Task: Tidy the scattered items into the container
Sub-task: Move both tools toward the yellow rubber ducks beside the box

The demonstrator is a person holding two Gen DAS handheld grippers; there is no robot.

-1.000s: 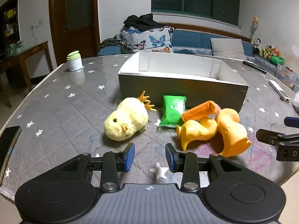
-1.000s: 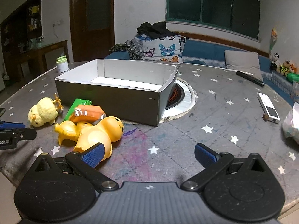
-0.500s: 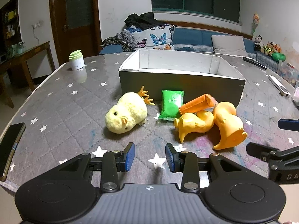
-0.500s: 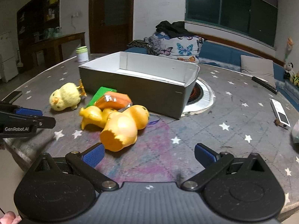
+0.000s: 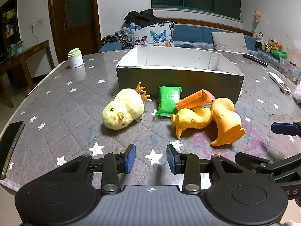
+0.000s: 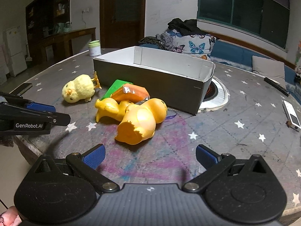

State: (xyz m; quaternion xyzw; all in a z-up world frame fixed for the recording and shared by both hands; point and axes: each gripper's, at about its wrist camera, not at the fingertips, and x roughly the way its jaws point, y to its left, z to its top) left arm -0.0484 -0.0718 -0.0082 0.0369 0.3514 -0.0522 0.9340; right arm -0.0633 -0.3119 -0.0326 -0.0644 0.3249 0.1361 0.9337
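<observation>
Since the earlier frames, both grippers have been drawn back toward the table's near edge, so the toys are being seen from farther off. The grey star-patterned table cover point(image 5: 62, 101) is being viewed in a lamp-lit room with a blue sofa point(image 5: 190, 35) and a wooden door point(image 5: 75, 13) behind. The grey box point(image 5: 178, 82) is being shown with white inner walls; its floor is only partly visible and appears empty. Lying just before it are the yellow plush chick point(image 5: 123, 112), green packet point(image 5: 168, 101), orange packet point(image 5: 195, 100) and two orange ducks point(image 5: 207, 119), the ducks touching. The left gripper point(image 5: 151, 158) is being held narrowly parted, gripping nothing. The right gripper point(image 6: 150, 156) is being held widely spread, likewise unloaded.
</observation>
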